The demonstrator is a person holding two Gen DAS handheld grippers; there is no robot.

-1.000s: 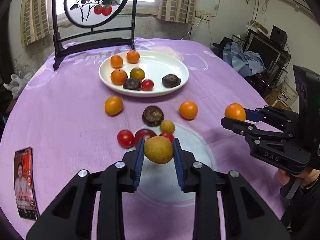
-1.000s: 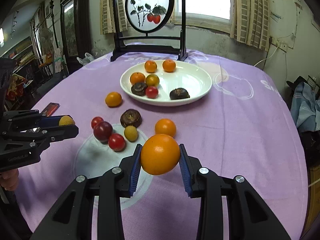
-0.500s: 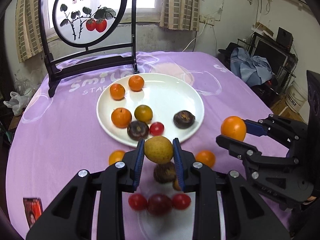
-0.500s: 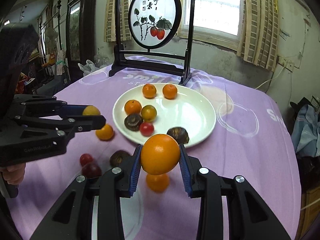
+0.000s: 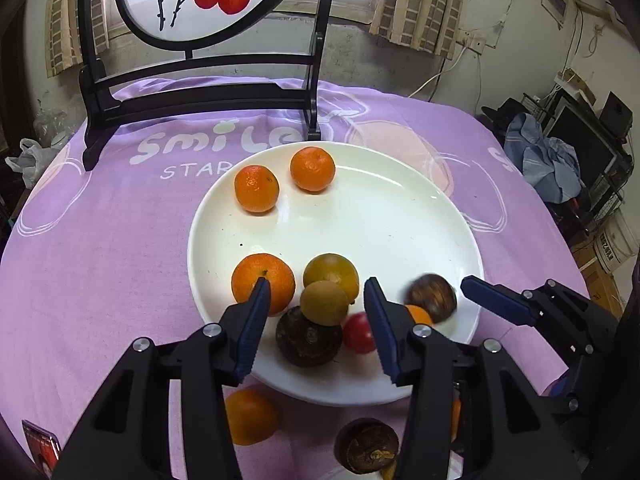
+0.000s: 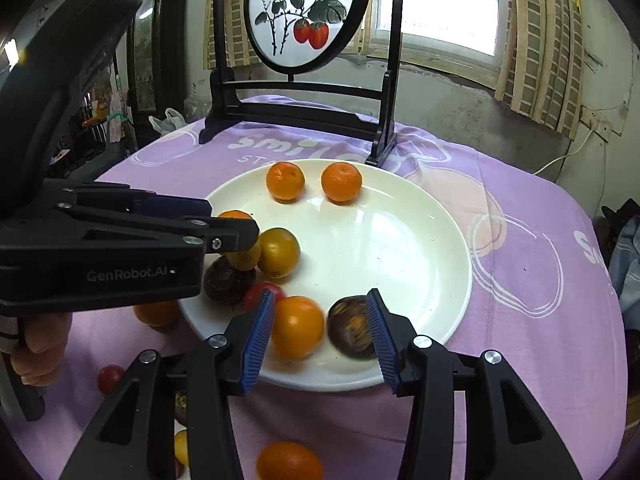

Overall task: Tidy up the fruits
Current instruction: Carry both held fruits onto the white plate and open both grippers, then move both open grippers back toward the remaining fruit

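A white plate (image 5: 400, 220) (image 6: 420, 248) holds several oranges, two dark brown fruits and a cherry tomato (image 5: 358, 332). My left gripper (image 5: 316, 320) is open above the plate's near edge; the yellow-brown fruit (image 5: 324, 302) sits loose between its jaws, resting on a dark fruit (image 5: 308, 336). My right gripper (image 6: 320, 332) is open over the plate's near rim; the orange (image 6: 298, 326) lies free on the plate beside its left jaw, next to a dark fruit (image 6: 352, 326).
A black-framed round painted screen (image 5: 200, 40) stands behind the plate on the purple cloth (image 5: 100, 240). Loose fruit lies before the plate: an orange (image 5: 250, 416), a dark fruit (image 5: 366, 446), a tomato (image 6: 110, 378). A phone (image 5: 40, 446) lies at near left.
Both grippers moved forward over the plate and opened. The yellow-brown fruit and the orange left the jaws and now sit on the plate.
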